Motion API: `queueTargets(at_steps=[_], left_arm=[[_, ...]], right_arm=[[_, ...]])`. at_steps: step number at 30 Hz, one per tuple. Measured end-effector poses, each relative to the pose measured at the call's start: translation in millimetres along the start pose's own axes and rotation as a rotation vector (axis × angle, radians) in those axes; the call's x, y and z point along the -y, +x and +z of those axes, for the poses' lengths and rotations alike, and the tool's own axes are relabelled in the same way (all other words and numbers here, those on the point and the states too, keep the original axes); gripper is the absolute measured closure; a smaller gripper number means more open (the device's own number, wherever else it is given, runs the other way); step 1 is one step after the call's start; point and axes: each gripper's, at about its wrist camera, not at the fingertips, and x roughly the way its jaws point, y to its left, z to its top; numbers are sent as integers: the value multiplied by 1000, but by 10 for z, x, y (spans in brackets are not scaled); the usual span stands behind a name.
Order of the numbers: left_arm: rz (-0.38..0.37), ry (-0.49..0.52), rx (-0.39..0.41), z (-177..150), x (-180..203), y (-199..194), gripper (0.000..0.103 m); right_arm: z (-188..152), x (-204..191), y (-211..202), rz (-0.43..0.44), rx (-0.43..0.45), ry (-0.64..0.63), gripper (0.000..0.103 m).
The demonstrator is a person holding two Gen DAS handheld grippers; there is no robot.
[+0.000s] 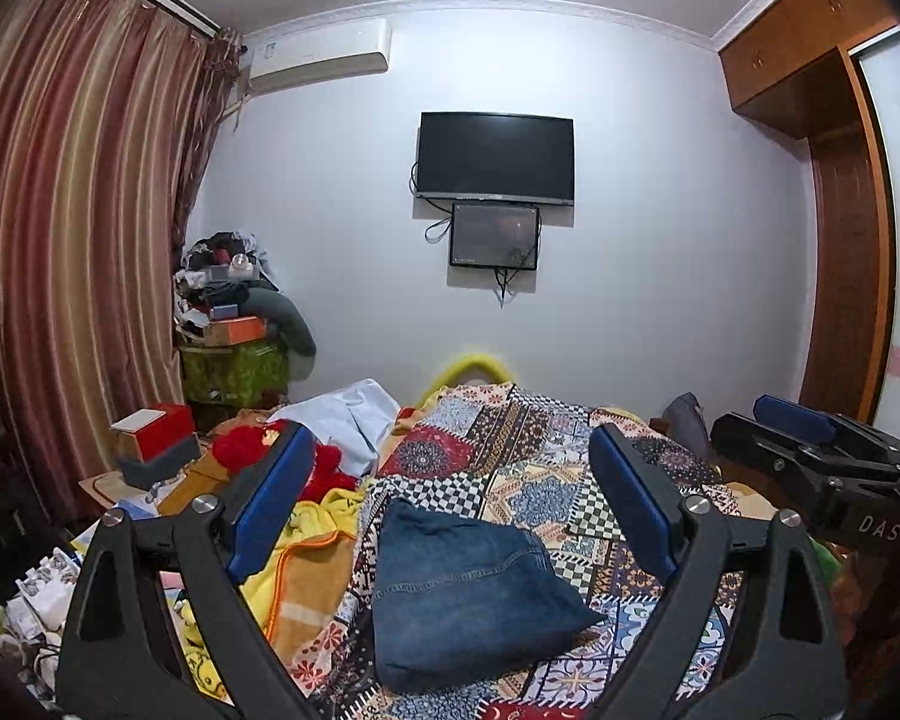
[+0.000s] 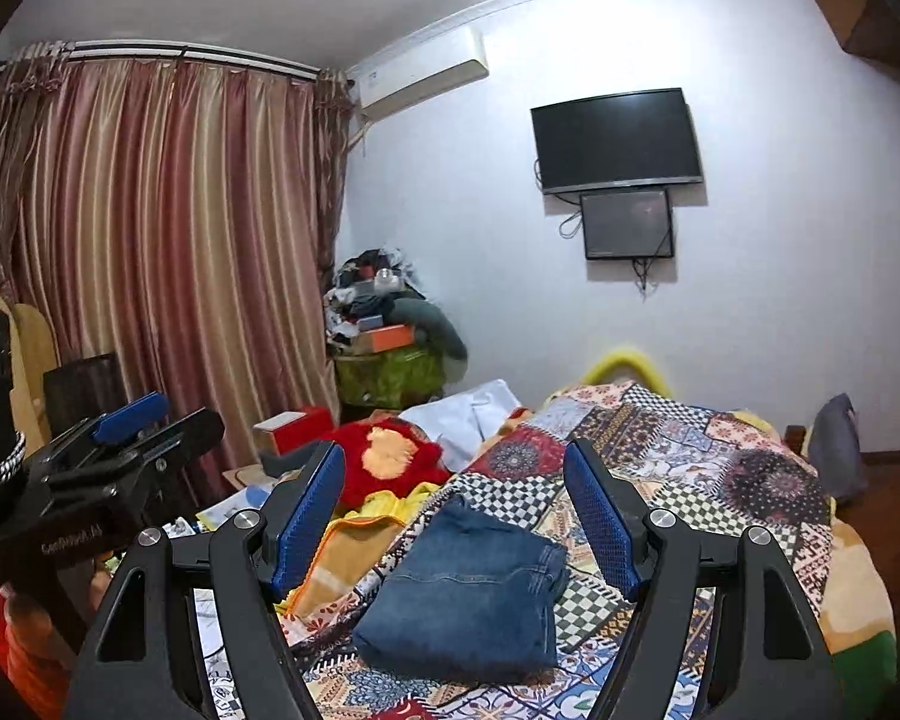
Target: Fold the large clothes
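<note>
Your folded jeans (image 1: 468, 594) lie as a compact denim bundle on the patchwork quilt (image 1: 546, 468) near the front of the bed, with nothing clamped on them and nothing resting on top. The fold looks finished, so the step in hand reads as backing away cleanly, and doing that well means leaving the bundle undisturbed. Your left gripper (image 1: 450, 504) stands released, its blue pads spread wide with only air between them, raised above the jeans and looking almost level across the room. Your right gripper (image 2: 456, 510) is also released and empty, its jaws parted a little less widely, likewise clear above the denim. Keep both sets of fingers high as you withdraw so no pad catches the loose top edge of the jeans, which lifts slightly toward the far side in the left wrist view. Watch the two tools against each other too, since they sit close side by side. If the next garment is meant to come from the heap beside the bed, the white cloth (image 1: 354, 420) and the yellow blanket (image 1: 306, 564) both lie near the jeans, so pull from them sideways, away from the folded bundle. The red plush toy (image 2: 390, 462) sits just beyond that heap.
</note>
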Motion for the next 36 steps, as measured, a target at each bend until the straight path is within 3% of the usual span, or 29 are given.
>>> queueTargets(at_steps=[6, 9, 36], left_arm=[[-11, 11, -13, -50, 65, -25, 1], [-16, 14, -19, -57, 97, -20, 1], [-10, -31, -103, -162, 24, 143, 0]], right_arm=[[-53, -1, -100, -57, -4, -5, 6], [-62, 43, -114, -64, -5, 15, 0], [-118, 108, -69, -85, -36, 36, 0]])
